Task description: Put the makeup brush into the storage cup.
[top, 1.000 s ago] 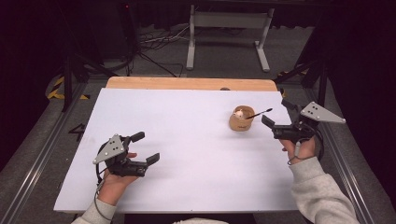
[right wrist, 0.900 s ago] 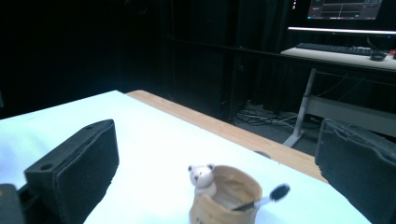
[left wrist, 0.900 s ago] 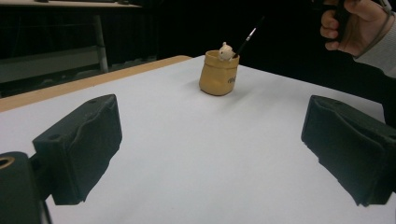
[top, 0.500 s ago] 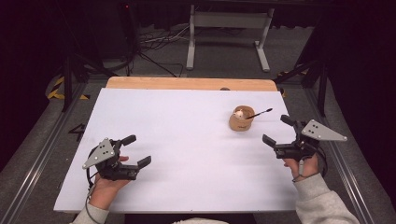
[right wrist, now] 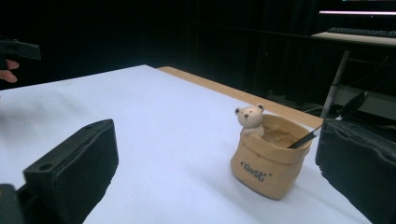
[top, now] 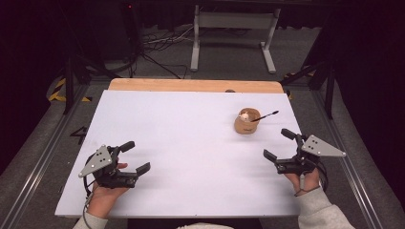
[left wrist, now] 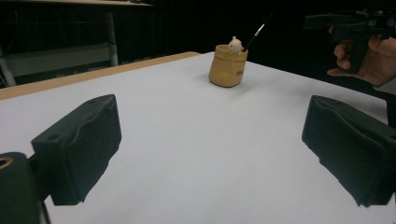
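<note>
Both sets of fingers are spread wide with nothing between them. The right gripper [top: 281, 150] has pulled back toward the person over the last second; it was up close beside the cup [top: 247, 122] and now sits near the front right edge of the counter [top: 191, 124], well apart from it. The left gripper [top: 133, 157] has drifted back too, down by the front left edge.

The cup is at the far right of the counter, a tan sack-shaped thing with a little bear [right wrist: 250, 118] on the rim and a thin dark brush [top: 265, 116] leaning out to the right. The brush looks like it's resting inside, nobody touching it.

My guess: whatever went into that cup is done, and both hands are backing off to rest. Looks finished or close to it.
</note>
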Demonstrator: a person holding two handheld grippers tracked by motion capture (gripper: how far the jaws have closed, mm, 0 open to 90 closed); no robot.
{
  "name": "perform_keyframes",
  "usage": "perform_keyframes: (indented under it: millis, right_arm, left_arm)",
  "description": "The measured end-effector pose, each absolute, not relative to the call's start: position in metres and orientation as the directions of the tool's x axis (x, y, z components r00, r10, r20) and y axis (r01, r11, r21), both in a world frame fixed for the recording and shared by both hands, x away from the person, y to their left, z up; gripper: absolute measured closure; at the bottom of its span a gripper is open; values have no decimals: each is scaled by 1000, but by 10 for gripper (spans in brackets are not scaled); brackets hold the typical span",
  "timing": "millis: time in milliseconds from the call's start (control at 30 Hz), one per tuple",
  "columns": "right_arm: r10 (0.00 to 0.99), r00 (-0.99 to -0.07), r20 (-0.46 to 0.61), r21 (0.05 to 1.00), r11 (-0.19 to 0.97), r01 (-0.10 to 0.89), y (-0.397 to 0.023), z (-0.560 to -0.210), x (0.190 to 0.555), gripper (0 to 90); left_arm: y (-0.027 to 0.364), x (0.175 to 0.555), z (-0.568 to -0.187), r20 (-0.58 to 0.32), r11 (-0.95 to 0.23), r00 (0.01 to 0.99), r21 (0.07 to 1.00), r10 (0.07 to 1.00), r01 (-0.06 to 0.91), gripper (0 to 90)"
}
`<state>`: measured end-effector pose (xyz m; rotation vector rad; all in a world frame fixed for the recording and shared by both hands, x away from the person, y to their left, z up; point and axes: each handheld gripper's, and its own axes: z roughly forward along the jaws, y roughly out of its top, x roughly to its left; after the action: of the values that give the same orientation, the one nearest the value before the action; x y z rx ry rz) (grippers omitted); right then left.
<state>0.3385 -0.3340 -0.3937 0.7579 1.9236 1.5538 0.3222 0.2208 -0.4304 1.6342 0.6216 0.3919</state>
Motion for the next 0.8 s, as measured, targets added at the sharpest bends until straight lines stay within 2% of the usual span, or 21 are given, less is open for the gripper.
perform_keyframes:
  millis: [300, 567, 800]
  right_arm:
    - [697, -714, -62, 980, 179, 90, -326, -412, 334, 0]
    - [692, -718, -83, 976, 202, 81, -320, -423, 332, 0]
    - [687, -724, -57, 967, 218, 131, -316, -432, 335, 0]
  left_arm:
    - [225, 321, -437, -86, -77, 780, 983, 620, 170, 55]
    - [223, 322, -444, -120, -51, 774, 980, 622, 193, 51]
    - [226, 324, -449, -134, -31, 762, 980, 634, 198, 51]
